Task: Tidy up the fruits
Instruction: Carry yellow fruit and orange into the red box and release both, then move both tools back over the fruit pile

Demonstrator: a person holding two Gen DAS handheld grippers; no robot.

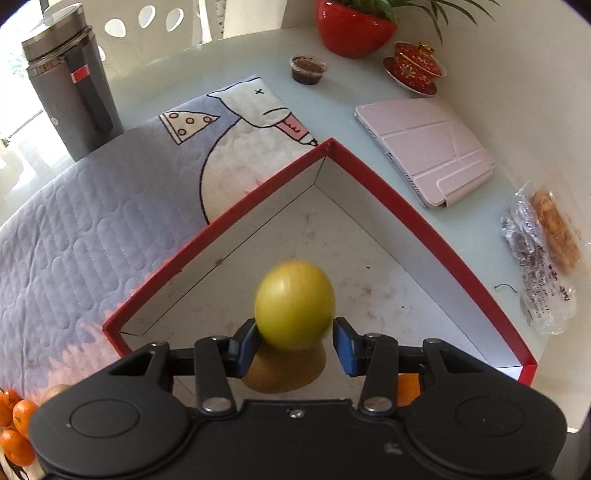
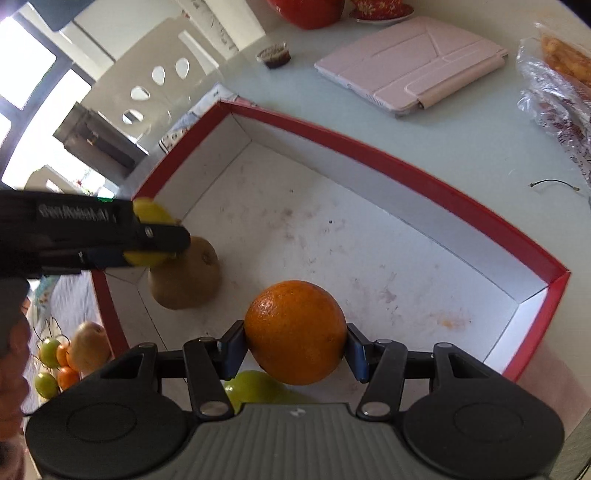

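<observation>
A red-rimmed white box (image 1: 388, 192) (image 2: 369, 158) lies on the table. My left gripper (image 1: 295, 341) holds a yellow-green fruit (image 1: 294, 303) above the box; the left pad touches it, the right pad stands slightly off, and the fruit is blurred. A brown pear (image 1: 284, 373) (image 2: 184, 277) sits in the box under it. My right gripper (image 2: 295, 350) is shut on an orange (image 2: 295, 331) above the box floor. A green fruit (image 2: 255, 387) lies in the box below it. The left gripper (image 2: 147, 240) shows at the left in the right wrist view.
More fruits lie outside the box at the left: small oranges (image 1: 16, 421), a pear (image 2: 88, 347), green fruits (image 2: 48, 352). A lilac quilted mat (image 1: 92, 221), grey kettle (image 1: 70, 81), pink tablet case (image 1: 424, 147), snack bag (image 1: 543, 254), sauce cup (image 1: 307, 69), red teacup (image 1: 415, 66) and red pot (image 1: 354, 27) surround it.
</observation>
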